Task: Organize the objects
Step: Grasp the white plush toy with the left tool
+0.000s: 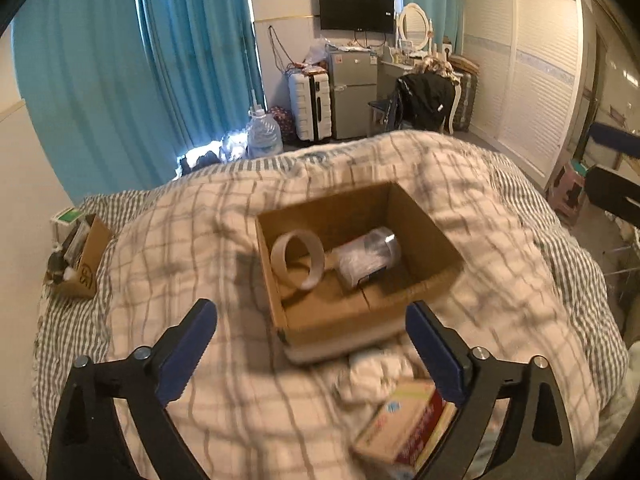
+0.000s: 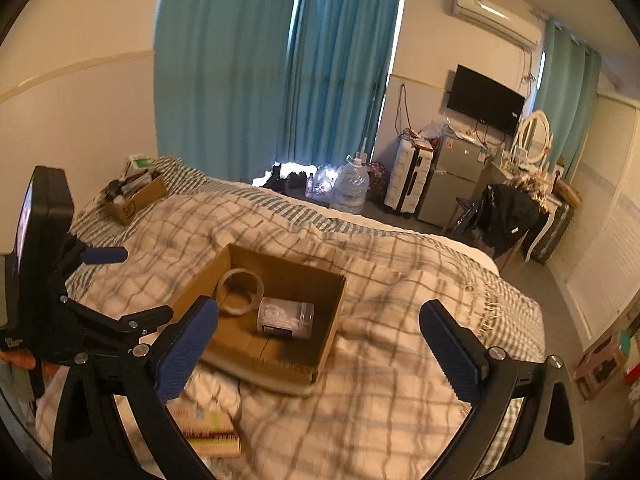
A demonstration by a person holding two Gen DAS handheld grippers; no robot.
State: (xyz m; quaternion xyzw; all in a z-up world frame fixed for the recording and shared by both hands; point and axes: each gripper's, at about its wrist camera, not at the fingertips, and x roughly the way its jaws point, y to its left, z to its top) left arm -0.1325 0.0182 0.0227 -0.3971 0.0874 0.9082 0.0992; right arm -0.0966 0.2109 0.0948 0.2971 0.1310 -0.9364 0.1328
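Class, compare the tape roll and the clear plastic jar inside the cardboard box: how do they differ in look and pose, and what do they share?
The tape roll is an opaque beige ring with an open centre; the clear plastic jar is see-through and closed in form. The tape roll stands tilted on its edge, while the jar lies on its side. The roll sits nearer the box's left wall, the jar beside it toward the middle. Both rest inside the cardboard box, held by neither gripper.

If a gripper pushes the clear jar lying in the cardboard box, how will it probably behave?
The clear jar lies on its side, so it would probably roll. The roll of tape close beside it and the walls of the cardboard box should stop it soon. Its smooth, glossy surface may slip between fingers.
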